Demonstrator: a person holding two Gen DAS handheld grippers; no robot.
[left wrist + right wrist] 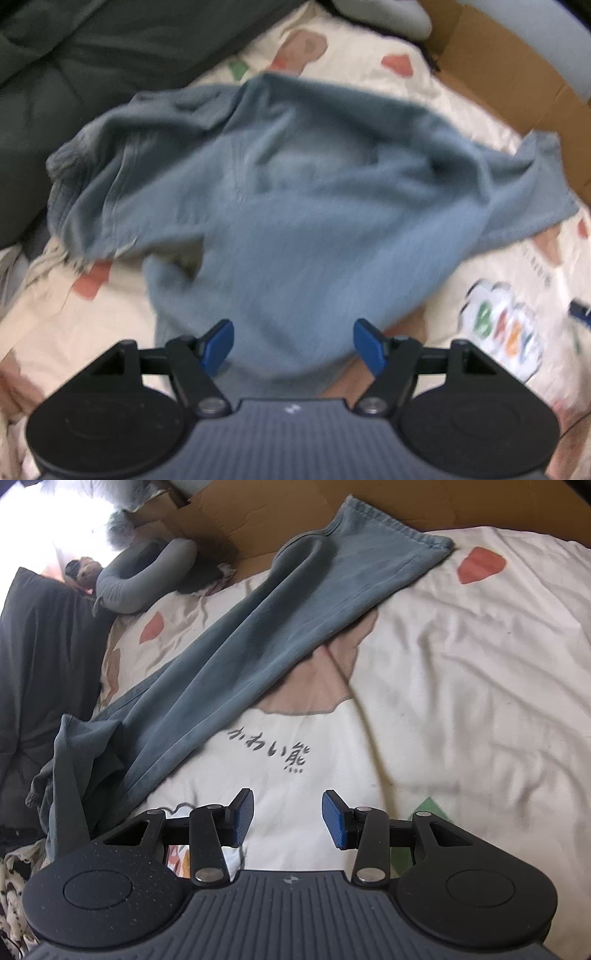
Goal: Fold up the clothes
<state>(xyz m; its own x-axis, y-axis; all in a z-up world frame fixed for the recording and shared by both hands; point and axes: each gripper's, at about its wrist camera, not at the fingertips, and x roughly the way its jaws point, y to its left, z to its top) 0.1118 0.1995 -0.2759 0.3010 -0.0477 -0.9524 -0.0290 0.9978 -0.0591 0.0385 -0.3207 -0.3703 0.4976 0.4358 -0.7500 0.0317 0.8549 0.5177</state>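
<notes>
Blue-grey garment (280, 192) lies rumpled on a cream printed bedsheet (369, 66), seen blurred from the left wrist; a dark quilted cover (66, 74) sits at its upper left and brown cardboard (517, 85) at upper right. Left gripper (293, 345) hangs over the near edge of the garment with its blue pads spread wide, nothing pinched between them, cloth showing in the gap below. From the right wrist the same garment (236, 657) runs as a long strip diagonally from lower left to the cardboard (258, 513) at top, its hemmed end lying on the cardboard edge. Right gripper (288, 821) is over bare bedsheet (461, 701) just beside the garment, pads partly apart, gripping nothing. Black printed characters (269, 747) on the sheet lie just ahead of its fingers. A grey curved pillow (144, 579) rests at upper left by the dark cover (40, 646).
</notes>
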